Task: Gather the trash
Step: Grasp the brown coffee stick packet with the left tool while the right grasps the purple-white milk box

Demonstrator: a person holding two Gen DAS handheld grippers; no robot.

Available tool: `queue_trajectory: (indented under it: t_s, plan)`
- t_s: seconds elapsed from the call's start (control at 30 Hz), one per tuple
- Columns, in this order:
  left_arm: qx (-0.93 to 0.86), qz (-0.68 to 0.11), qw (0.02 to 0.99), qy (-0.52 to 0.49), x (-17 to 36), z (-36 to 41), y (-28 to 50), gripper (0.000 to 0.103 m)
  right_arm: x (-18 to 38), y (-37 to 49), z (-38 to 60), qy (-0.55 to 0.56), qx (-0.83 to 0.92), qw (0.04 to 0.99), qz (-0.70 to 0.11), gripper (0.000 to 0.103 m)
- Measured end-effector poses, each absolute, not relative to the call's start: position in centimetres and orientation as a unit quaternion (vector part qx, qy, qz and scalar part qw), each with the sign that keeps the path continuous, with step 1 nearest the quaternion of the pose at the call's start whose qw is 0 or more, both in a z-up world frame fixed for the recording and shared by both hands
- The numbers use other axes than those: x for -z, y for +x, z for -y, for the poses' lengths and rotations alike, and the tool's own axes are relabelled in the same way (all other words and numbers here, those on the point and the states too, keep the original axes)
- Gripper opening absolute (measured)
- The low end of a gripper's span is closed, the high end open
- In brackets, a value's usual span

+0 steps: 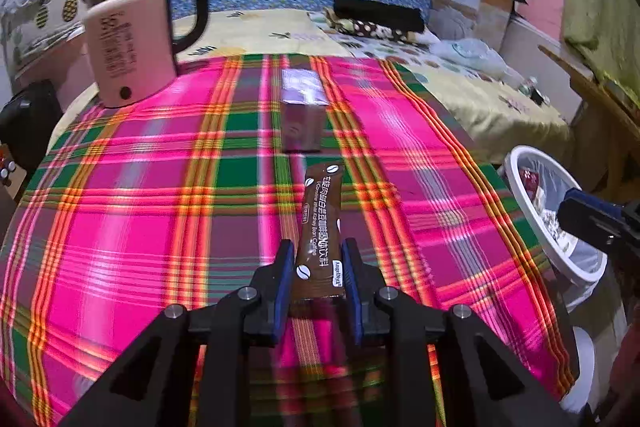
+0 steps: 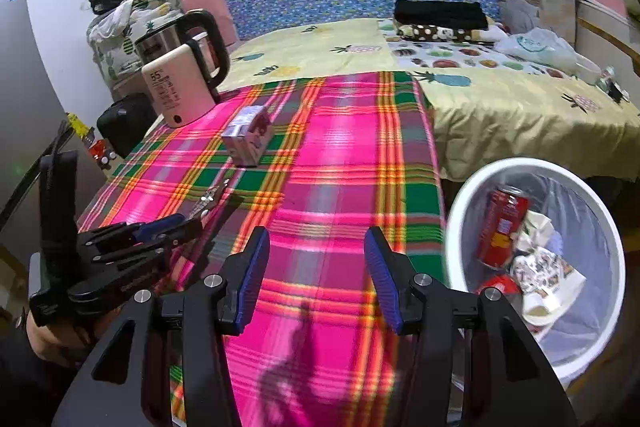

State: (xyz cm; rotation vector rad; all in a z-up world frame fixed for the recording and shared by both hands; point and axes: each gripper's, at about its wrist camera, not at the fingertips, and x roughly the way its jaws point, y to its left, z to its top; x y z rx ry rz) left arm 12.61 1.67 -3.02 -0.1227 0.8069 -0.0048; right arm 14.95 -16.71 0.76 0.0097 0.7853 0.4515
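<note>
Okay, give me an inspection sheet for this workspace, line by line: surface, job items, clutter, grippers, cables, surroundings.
Surface: plaid tablecloth, pink and green, covers the table.
Job's things: brown coffee sachet held above the cloth; small carton standing on the cloth; white trash bin beside the table, holding a red can and wrappers.
Clutter: kettle at the far left corner.
Grippers: left gripper shut on the sachet; right gripper open, empty.
Cables: nothing seen.
Surroundings: bed behind.

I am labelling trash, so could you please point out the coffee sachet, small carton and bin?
coffee sachet (image 1: pixel 318 227), left wrist view, printed middle
small carton (image 2: pixel 248 139), right wrist view, front face
bin (image 2: pixel 454 227), right wrist view, white rim
</note>
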Motion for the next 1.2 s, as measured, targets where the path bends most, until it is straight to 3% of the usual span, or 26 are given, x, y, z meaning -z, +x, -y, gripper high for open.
queue_trajectory:
  t_s: [1.2]
  plan:
    - [-0.074, -0.361, 0.922, -0.123, 2.7, -12.4, 13.8, 0.025, 1.8, 23.9, 4.9, -0.033, -0.239, 0.88, -0.408, 0.051]
